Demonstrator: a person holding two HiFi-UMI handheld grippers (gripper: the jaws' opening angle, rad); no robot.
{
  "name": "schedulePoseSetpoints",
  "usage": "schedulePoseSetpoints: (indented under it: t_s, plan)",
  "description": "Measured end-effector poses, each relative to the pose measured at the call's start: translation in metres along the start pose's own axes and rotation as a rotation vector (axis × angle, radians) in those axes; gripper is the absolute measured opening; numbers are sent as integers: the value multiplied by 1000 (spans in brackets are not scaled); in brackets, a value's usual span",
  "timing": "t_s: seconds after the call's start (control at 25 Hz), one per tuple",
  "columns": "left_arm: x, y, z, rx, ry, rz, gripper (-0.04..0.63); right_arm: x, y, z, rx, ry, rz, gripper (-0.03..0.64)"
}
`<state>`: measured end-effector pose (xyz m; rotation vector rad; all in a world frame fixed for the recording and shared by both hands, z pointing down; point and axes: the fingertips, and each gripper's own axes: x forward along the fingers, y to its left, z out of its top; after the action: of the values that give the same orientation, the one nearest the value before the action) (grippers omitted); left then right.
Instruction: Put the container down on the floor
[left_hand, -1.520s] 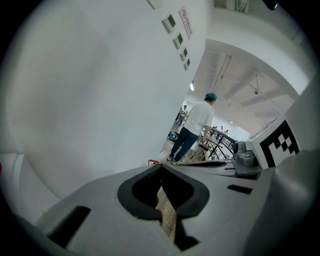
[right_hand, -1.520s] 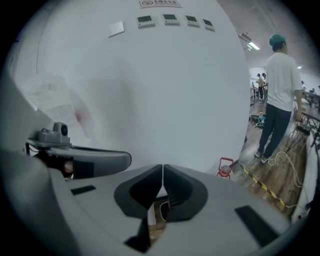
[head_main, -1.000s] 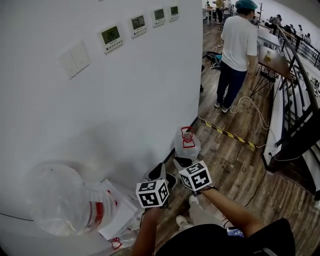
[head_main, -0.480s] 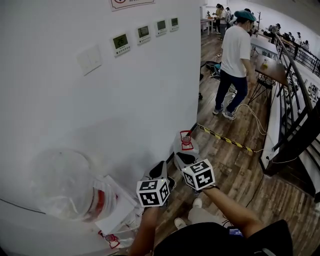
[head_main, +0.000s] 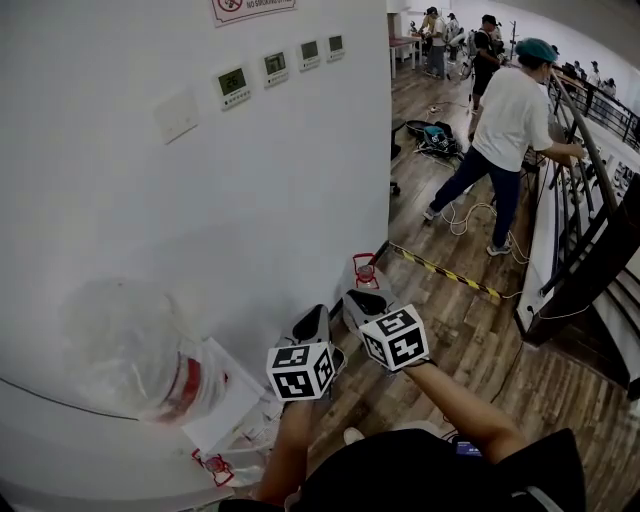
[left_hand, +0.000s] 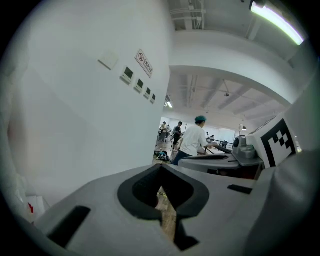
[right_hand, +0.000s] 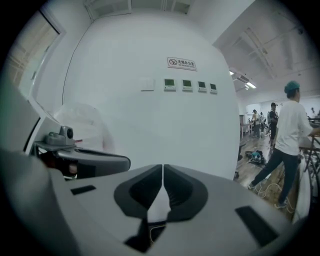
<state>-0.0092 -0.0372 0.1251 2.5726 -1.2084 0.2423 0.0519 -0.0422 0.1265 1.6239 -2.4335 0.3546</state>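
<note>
A clear container with a red handle (head_main: 364, 272) stands on the wooden floor against the curved white wall (head_main: 200, 200). Both grippers hang above the floor just in front of it, side by side, apart from it. The left gripper (head_main: 312, 326) is shut with nothing between its jaws; in the left gripper view its tips (left_hand: 161, 168) meet in front of the wall. The right gripper (head_main: 365, 301) is shut and empty too, and its closed tips (right_hand: 163, 168) point at the wall. The right gripper partly hides the container's base in the head view.
A big clear jug with a red cap, wrapped in plastic (head_main: 135, 350), lies at the left by the wall. A person in a white shirt (head_main: 505, 125) walks beside a railing (head_main: 590, 190). A yellow-black cable strip (head_main: 445, 270) crosses the floor. Bags (head_main: 435, 138) lie farther back.
Both grippers have risen and edged away from the container, still shut. The person in the white shirt has walked to the right, toward the railing.
</note>
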Motion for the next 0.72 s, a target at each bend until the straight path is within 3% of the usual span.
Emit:
schedulePoseSetpoints:
  t_s: [0.72]
  plan:
    - [-31,-141,-7,-48,-71,2,15,-145,-42,0,-15,-95,5,32]
